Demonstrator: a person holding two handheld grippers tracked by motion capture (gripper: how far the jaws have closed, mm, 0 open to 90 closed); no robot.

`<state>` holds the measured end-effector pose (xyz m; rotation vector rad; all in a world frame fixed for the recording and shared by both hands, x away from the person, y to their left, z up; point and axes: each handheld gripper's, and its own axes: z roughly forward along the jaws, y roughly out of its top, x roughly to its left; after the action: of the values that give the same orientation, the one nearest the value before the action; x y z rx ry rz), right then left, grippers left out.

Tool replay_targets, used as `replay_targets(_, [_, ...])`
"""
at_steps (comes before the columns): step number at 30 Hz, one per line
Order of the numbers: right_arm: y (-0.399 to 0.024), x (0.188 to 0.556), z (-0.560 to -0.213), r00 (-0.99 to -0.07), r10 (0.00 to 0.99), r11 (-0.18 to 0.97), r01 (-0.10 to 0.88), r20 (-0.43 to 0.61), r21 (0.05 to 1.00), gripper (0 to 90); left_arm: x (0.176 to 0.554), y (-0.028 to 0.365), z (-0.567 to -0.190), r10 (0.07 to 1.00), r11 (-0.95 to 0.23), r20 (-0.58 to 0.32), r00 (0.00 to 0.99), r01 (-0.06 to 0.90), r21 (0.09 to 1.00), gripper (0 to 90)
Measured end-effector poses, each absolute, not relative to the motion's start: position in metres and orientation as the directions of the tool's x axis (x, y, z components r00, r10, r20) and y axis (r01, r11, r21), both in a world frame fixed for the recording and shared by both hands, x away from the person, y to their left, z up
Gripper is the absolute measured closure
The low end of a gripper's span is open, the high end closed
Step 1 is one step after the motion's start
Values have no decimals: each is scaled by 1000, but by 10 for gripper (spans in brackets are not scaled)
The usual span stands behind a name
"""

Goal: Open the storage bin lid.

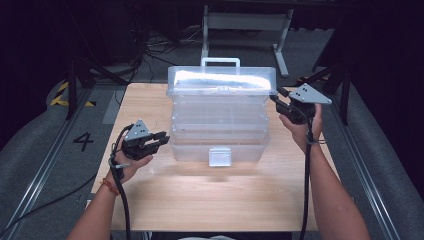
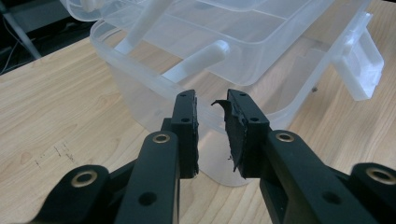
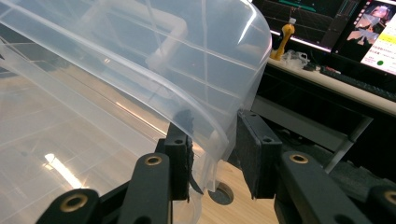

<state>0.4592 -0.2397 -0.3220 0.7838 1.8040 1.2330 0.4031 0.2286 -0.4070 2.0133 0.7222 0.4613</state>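
A clear plastic toolbox (image 1: 220,125) stands on the wooden table (image 1: 200,195) with its lid (image 1: 222,82) raised and its white latch (image 1: 220,156) facing me. My left gripper (image 1: 162,138) is open beside the box's lower left wall, holding nothing. In the left gripper view its tips (image 2: 211,105) sit just short of the box's rim (image 2: 140,88). My right gripper (image 1: 276,98) is up at the lid's right corner. In the right gripper view it (image 3: 212,126) is open and straddles the lid's edge (image 3: 140,60), with a gap at the right pad.
The lid's white carry handle (image 1: 220,61) sticks up at the back. A white metal stand (image 1: 245,22) is behind the table. A desk with monitors and a yellow bottle (image 3: 286,35) lies off to the right. Bare wood stretches in front of the box.
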Motion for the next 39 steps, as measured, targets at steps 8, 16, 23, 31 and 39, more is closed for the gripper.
replay_targets(8, [-239, 466, -319, -490, 830, 341, 65, -267, 938, 674, 404, 229, -407, 651, -404, 35, 758, 307, 862, 740])
replay_targets(16, [-237, 475, -318, -484, 829, 358, 72, -281, 931, 685, 404, 229, -408, 652, -405, 36, 757, 307, 861, 738])
replay_targets(23, [-237, 480, -322, -482, 831, 358, 84, -276, 930, 705, 404, 230, -408, 653, -402, 29, 757, 314, 860, 736])
replay_targets(31, [-237, 485, -321, -485, 833, 355, 97, -268, 930, 699, 404, 230, -408, 654, -402, 32, 756, 312, 861, 734])
replay_targets(39, [-239, 490, -322, -493, 835, 332, 96, -245, 938, 700, 405, 230, -409, 655, -400, 32, 755, 311, 862, 731])
